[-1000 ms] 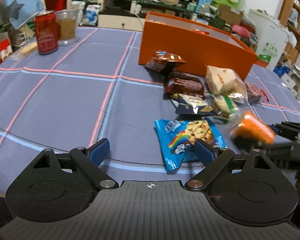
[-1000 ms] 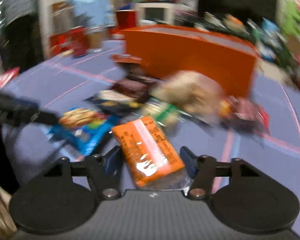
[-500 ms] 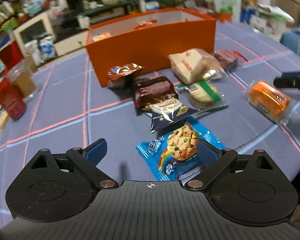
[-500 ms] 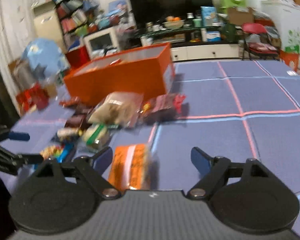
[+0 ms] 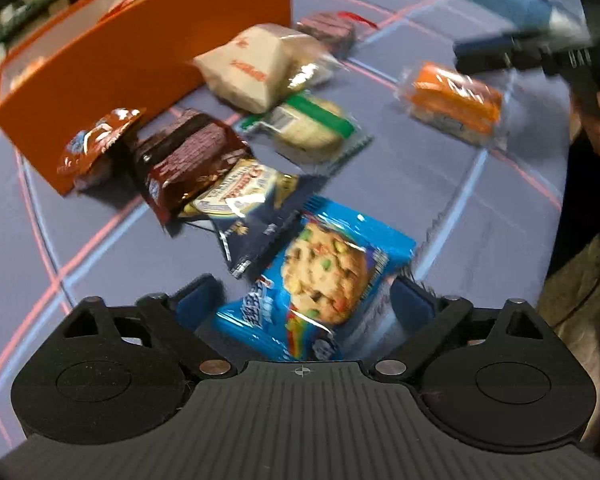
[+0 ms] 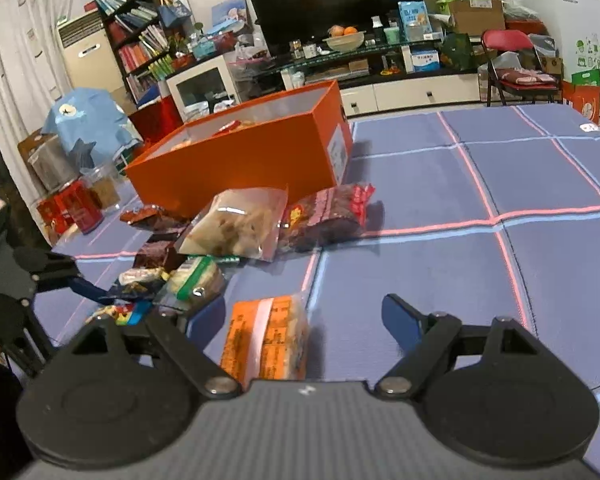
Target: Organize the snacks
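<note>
A blue cookie packet (image 5: 324,280) lies on the blue checked cloth between the fingers of my left gripper (image 5: 304,300). The jaws are closing and the pads stand just off the wrapper's edges. An orange packet (image 6: 266,336) (image 5: 452,104) lies flat on the cloth inside my right gripper (image 6: 302,318), nearer its left finger and untouched; this gripper is open. The orange box (image 6: 240,164) (image 5: 140,60) stands behind the snack pile, with a few packets inside.
Between the grippers and the box lie a beige bag (image 5: 252,68), a green-striped packet (image 5: 312,128), a dark brown packet (image 5: 188,156), a navy packet (image 5: 252,216) and a dark red packet (image 6: 328,216). A red can (image 6: 78,208) stands far left. The table edge runs close on the right in the left wrist view.
My right gripper opened and let the orange packet drop onto the cloth. My left gripper rolled and moved over the blue cookie packet, which now sits between its fingers.
</note>
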Tool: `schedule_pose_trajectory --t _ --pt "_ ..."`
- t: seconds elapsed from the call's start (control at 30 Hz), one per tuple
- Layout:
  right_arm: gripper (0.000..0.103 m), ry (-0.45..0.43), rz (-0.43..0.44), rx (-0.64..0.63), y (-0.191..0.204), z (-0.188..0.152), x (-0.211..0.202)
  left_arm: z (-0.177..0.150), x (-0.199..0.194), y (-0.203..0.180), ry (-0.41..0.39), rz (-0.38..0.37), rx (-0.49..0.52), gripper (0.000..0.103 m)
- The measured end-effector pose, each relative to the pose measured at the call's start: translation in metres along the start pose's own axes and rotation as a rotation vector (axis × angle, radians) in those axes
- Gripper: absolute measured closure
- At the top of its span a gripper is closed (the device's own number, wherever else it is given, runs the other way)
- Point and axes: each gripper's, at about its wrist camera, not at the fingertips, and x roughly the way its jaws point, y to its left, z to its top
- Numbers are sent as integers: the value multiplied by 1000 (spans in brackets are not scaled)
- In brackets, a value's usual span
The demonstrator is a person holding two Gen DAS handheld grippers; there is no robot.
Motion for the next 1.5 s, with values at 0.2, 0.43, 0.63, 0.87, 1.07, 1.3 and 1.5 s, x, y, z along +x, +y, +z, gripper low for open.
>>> schedule_pose_trajectory --t 0.2,0.43,0.63,0.87,1.07,1.3,1.5 --pt "19 10 9 22 -2 0 2 -21 -20 3 -47 154 -290 86" --pt "19 31 -6 -66 14 -5 7 -57 -34 -21 -135 387 -573 77" --pt "19 96 -22 -158 30 -17 23 -45 -20 -31 -160 434 -536 50" --pt "3 55 -79 -176 39 -30 29 -54 -19 -22 -187 421 -599 32" --pt "2 57 -109 -277 48 -36 27 -56 -16 -20 -185 423 -604 21" --pt "3 124 -137 -262 52 -24 37 -57 -16 -21 -192 426 -599 20" --pt "2 96 -133 -258 50 -27 37 -56 -15 -22 -190 436 -612 20"
